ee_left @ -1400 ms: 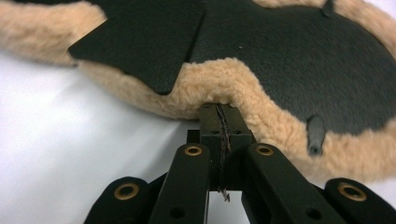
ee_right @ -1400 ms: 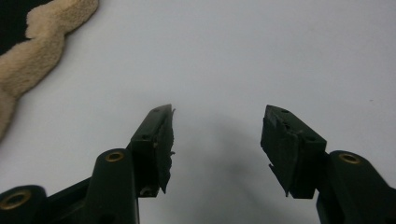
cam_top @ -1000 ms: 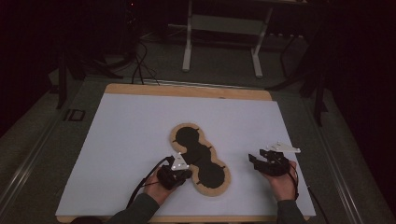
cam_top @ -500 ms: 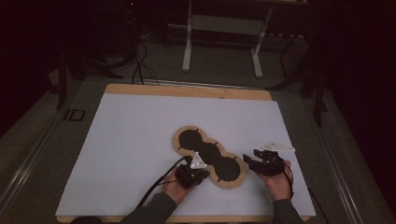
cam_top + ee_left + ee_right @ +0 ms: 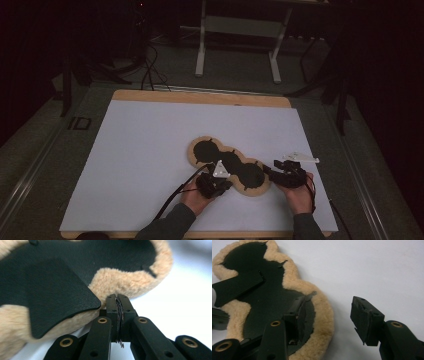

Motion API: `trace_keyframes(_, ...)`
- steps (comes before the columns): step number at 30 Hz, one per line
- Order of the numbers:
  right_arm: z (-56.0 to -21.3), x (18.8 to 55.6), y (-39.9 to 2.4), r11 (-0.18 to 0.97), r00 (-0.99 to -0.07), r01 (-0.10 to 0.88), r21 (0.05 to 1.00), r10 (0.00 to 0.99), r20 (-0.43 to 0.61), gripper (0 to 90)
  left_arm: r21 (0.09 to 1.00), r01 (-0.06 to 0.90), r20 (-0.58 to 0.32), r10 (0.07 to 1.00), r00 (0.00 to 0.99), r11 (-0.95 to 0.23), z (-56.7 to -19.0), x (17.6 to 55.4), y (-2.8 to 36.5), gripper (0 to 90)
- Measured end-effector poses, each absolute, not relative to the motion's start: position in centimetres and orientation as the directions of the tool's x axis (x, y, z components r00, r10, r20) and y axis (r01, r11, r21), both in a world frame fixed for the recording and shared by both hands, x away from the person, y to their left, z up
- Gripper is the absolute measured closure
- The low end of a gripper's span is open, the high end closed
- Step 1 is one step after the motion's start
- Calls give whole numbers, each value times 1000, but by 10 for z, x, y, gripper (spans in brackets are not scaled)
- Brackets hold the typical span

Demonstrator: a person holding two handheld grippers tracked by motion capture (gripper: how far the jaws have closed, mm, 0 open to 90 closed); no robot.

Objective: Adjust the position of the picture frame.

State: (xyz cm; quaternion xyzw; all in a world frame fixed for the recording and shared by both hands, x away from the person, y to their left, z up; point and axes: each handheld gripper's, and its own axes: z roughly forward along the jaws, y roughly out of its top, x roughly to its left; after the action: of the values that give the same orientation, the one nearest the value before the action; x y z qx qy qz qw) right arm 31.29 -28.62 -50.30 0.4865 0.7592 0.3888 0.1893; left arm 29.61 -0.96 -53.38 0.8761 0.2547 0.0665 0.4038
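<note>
A three-lobed black leather piece with a tan fleece rim (image 5: pixel 227 165) lies flat on the white table cover (image 5: pixel 150 150). My left gripper (image 5: pixel 227 185) is at its near edge. In the left gripper view the jaws (image 5: pixel 117 300) are shut, with their tips against the fleece (image 5: pixel 130 282) and nothing thick between them. A loose black flap (image 5: pixel 57 290) lies just beside them. My right gripper (image 5: pixel 270 170) is open at the piece's right end. In the right gripper view (image 5: pixel 329 307) one jaw hangs over the black leather (image 5: pixel 274 295) and the other over bare table, so they straddle the rim.
The wooden table edge (image 5: pixel 200 97) runs along the far side. Beyond it stand a white frame's legs (image 5: pixel 235 45) and floor cables (image 5: pixel 145 65). A cable (image 5: pixel 172 197) trails from the left gripper toward the near edge.
The fleece piece has slid to the right and turned a little, and my left gripper went with it. The right gripper has stayed where it was, still open.
</note>
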Motion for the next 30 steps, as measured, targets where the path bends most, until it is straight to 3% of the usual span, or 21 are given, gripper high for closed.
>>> trace_keyframes(7, -504, 314, -289, 198, -431, 607, 769, 896, 110, 457, 778, 376, -72, 523, 849, -503, -516, 300, 15, 874)
trace_keyframes(16, -508, 316, -290, 188, -427, 626, 757, 894, 132, 459, 797, 430, -64, 648, 759, -424, -506, 327, 63, 850)
trace_keyframes(21, -510, 317, -291, 179, -424, 639, 748, 893, 149, 479, 799, 490, -81, 745, 662, -349, -508, 350, 91, 827)
trace_keyframes(30, -511, 317, -293, 175, -421, 643, 746, 894, 154, 477, 778, 558, -110, 812, 573, -288, -517, 370, 99, 734)
